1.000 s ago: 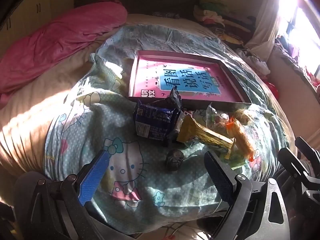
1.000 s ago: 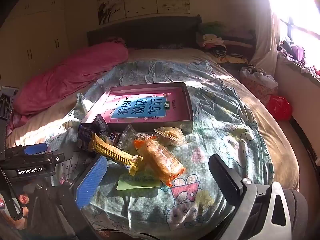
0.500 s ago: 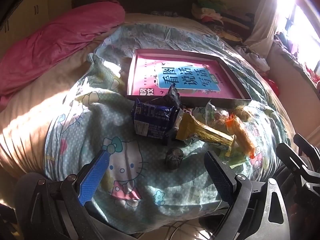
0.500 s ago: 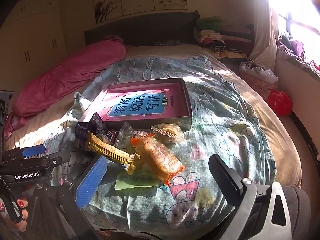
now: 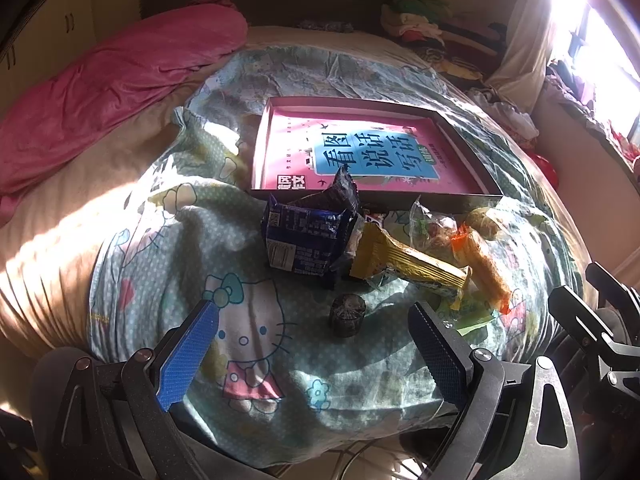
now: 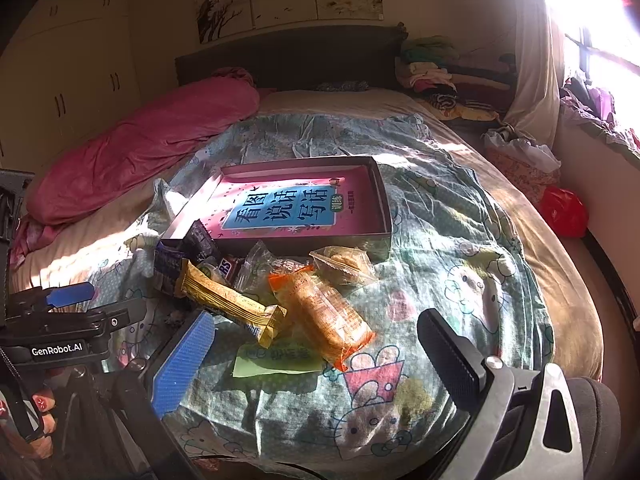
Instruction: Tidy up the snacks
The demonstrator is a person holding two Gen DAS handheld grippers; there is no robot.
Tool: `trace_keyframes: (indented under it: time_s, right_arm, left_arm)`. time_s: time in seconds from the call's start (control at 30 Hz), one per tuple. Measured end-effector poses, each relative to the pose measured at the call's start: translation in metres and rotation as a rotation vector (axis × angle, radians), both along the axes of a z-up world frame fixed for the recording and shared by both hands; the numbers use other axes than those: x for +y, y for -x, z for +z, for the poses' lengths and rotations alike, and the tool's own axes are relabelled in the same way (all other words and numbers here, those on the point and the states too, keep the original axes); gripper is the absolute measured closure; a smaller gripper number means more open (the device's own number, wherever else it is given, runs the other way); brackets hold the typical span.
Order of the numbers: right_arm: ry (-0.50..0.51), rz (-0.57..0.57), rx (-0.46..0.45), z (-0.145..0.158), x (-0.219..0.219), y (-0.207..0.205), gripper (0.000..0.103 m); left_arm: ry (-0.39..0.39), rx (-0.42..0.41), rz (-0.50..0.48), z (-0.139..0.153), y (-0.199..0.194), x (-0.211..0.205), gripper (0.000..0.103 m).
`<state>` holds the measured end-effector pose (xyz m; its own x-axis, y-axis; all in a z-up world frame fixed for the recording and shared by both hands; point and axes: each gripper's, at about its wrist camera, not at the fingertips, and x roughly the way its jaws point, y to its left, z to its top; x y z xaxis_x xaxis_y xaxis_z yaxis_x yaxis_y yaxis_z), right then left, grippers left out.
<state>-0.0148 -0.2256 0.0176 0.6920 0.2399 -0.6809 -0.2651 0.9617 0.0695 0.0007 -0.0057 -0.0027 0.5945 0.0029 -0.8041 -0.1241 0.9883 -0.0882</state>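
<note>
A pile of snacks lies on the cartoon-print blanket in front of a shallow pink box (image 5: pixel 456 199) (image 6: pixel 382 200). It holds a dark blue packet (image 5: pixel 304 240) (image 6: pixel 170 264), a long yellow bar (image 5: pixel 412 266) (image 6: pixel 228 300), an orange cracker pack (image 5: pixel 484 268) (image 6: pixel 324 316), clear-wrapped pastries (image 6: pixel 344 264) and a green packet (image 6: pixel 272 358). A small dark round sweet (image 5: pixel 347 315) sits alone, just beyond my open left gripper (image 5: pixel 314 346). My right gripper (image 6: pixel 316 356) is open too, hovering near the orange pack and green packet, holding nothing.
A pink duvet (image 5: pixel 112 80) (image 6: pixel 144 148) lies along the bed's left side. Clothes are piled by the headboard (image 6: pixel 432 76). A red bag (image 6: pixel 564 212) sits on the floor at the right. A hand (image 6: pixel 40 408) holds the left gripper's handle.
Both grippers have drawn back slightly from the bed and risen, so the snack pile looks a little farther off. Nothing was picked up or moved.
</note>
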Motion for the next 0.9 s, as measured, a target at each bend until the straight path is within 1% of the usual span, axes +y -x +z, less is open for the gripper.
trace_keyframes:
  time_s: [0.9]
  right_arm:
    - [0.007,0.004,-0.003,0.0012,0.0022,-0.0006,0.000]
  left_arm:
    - [-0.001,0.005,-0.006,-0.0019,-0.0003,-0.0011,0.007]
